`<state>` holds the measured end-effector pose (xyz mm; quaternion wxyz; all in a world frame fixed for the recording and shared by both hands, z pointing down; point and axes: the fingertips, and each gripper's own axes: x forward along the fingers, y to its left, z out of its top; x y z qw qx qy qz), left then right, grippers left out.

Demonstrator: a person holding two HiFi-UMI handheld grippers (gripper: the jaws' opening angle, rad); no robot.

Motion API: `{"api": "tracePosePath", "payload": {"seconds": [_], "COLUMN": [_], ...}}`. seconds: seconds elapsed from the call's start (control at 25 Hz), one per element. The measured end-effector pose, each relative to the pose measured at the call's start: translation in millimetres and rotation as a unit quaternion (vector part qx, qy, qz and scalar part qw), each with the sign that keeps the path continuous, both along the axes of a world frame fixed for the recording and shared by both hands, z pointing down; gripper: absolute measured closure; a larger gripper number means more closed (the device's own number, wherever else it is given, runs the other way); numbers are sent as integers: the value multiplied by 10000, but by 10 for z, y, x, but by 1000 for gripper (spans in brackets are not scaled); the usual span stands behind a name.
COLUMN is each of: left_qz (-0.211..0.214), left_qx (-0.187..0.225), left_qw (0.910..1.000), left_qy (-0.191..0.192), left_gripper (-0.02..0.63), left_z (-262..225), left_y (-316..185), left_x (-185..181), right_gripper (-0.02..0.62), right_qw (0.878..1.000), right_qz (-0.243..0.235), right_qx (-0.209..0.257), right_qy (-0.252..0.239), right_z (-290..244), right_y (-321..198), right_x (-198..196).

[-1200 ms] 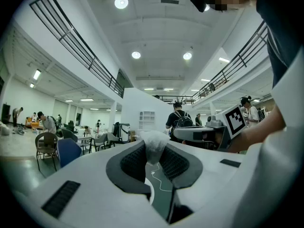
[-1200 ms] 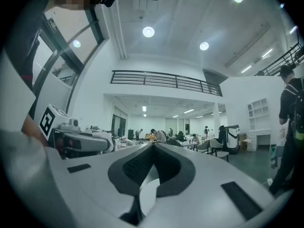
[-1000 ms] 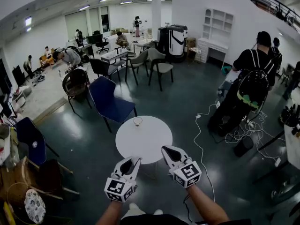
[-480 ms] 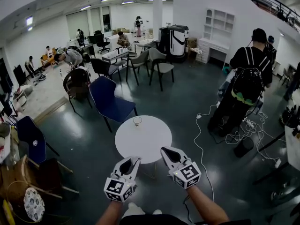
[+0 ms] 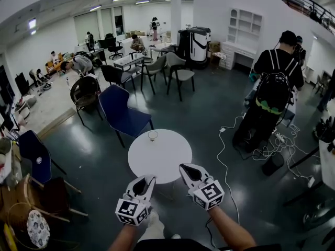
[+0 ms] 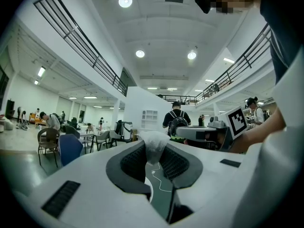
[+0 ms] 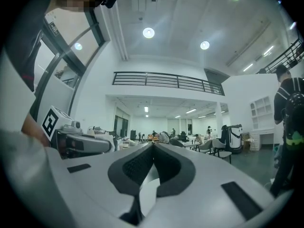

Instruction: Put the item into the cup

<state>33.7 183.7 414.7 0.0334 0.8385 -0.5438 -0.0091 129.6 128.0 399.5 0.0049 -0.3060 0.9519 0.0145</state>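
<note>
A small clear cup (image 5: 153,135) stands at the far edge of a round white table (image 5: 162,158). Both grippers hover level over the table's near edge, well short of the cup. My left gripper (image 5: 147,179) is shut on a white crumpled item (image 6: 155,148), which sticks up between the dark pads (image 6: 133,164) in the left gripper view. In the head view the item is hidden by the jaws. To its right, my right gripper (image 5: 185,167) is shut, its jaws meeting at the tip (image 7: 153,145) with nothing between them.
A blue chair (image 5: 122,113) stands just behind the table and another (image 5: 35,158) at the left. A white cable (image 5: 222,153) trails over the dark floor to the right. A person with a backpack (image 5: 275,95) stands at the right. More chairs and desks fill the back.
Both grippers have stayed nearly in place. The person with the backpack has shifted slightly. A shoe now shows below the left gripper.
</note>
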Motion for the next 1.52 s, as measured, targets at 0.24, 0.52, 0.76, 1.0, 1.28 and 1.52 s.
{"api": "tracePosePath", "payload": {"seconds": [0.24, 0.52, 0.76, 1.0, 1.28, 1.52], "left_qz": [12, 37, 56, 83, 134, 202], "left_qx": [47, 27, -36, -75, -132, -241], "left_qw": [10000, 10000, 10000, 9999, 9998, 9994], "left_qy": [23, 50, 22, 68, 82, 115], "left_gripper": [526, 526, 526, 526, 526, 526], "left_z": [-13, 56, 92, 122, 171, 199], "left_y": [-322, -813, -1275, -1777, -2326, -2793], "left_x": [-53, -259, -427, -602, -989, -1245], "right_gripper": [580, 580, 580, 578, 578, 580], "right_qw": [10000, 10000, 10000, 9998, 9994, 9989], "right_qz": [43, 76, 86, 123, 264, 332], "right_qx": [-5, -7, -48, -152, -166, -282], "right_qy": [24, 17, -16, 15, 148, 184], "right_z": [28, 86, 115, 187, 273, 301], "right_y": [-289, -764, -1228, -1692, -2229, -2680], "right_x": [-20, -222, -389, -545, -846, -1090]}}
